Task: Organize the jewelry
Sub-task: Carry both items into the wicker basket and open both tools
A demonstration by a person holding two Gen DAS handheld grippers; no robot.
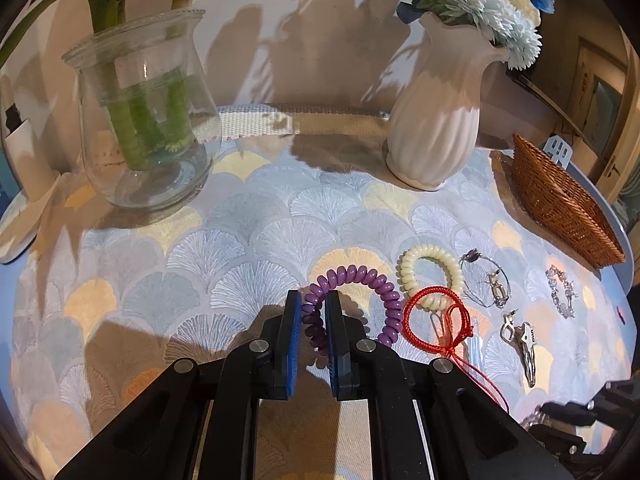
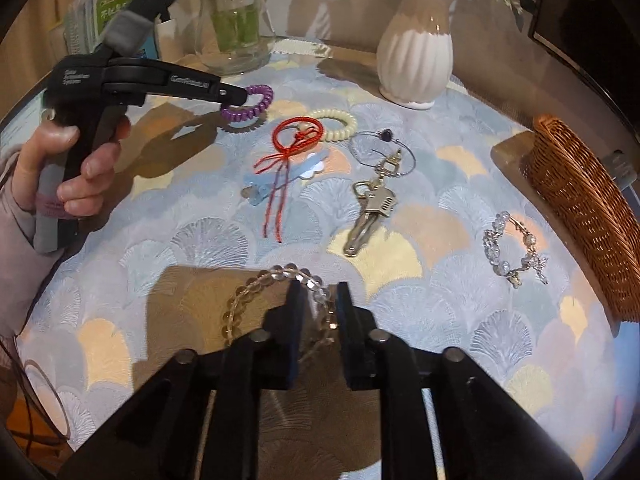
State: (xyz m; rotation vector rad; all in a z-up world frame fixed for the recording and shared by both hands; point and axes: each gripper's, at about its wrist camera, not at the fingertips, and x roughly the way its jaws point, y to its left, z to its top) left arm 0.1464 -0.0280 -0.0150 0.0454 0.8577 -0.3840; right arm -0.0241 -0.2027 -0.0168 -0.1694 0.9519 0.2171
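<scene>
Left claw (image 1: 313, 312) pinches purple coil (image 1: 360, 276) — right claw (image 2: 318, 300) straddles clear bracelet (image 2: 256, 284).

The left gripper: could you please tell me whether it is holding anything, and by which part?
The left gripper pinches the purple coil on the left side of its loop; the rest hangs free.

Fan-pattern tablecloth (image 1: 248, 240) is covering the table. Glass vase (image 1: 144, 120) with green stems is standing far left; white ribbed vase (image 1: 436, 120) holding blue and white flowers (image 1: 480, 4) is standing far centre-right, well apart from it. Green-labelled packets (image 2: 100, 4) are sitting behind the glass vase, partly hidden.
</scene>
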